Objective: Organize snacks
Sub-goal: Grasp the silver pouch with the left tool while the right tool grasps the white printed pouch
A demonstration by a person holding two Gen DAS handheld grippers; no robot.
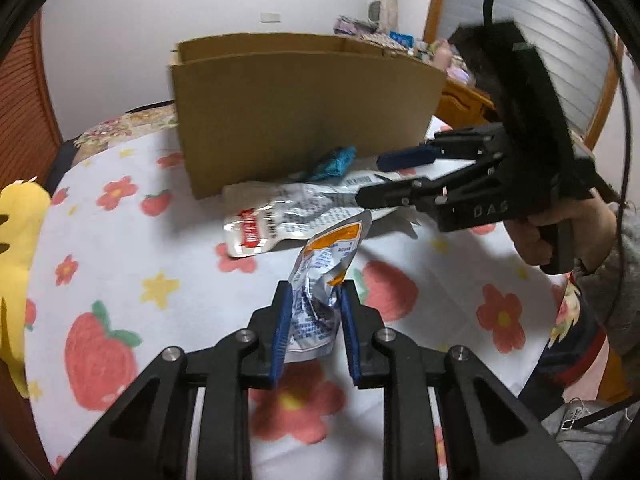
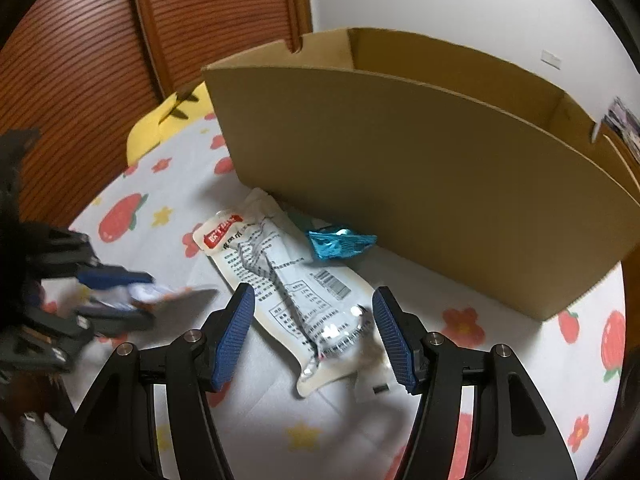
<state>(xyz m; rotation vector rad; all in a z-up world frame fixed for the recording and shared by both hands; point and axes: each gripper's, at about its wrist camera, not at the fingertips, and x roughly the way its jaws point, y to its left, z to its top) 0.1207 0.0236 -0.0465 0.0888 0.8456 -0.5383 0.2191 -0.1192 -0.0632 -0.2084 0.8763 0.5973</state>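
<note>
My left gripper is shut on a small silver and orange snack packet, held above the flowered cloth; it shows blurred at the left of the right wrist view. My right gripper is open, its jaws either side of a long white snack pouch with a red label, lying flat on the cloth; the pouch also shows in the left wrist view. A small blue foil packet lies by the box wall. The open cardboard box stands behind them.
The table carries a white cloth with strawberries and flowers. A yellow soft thing sits at the left edge. A brown louvred door stands behind. A cluttered wooden shelf is at the back right.
</note>
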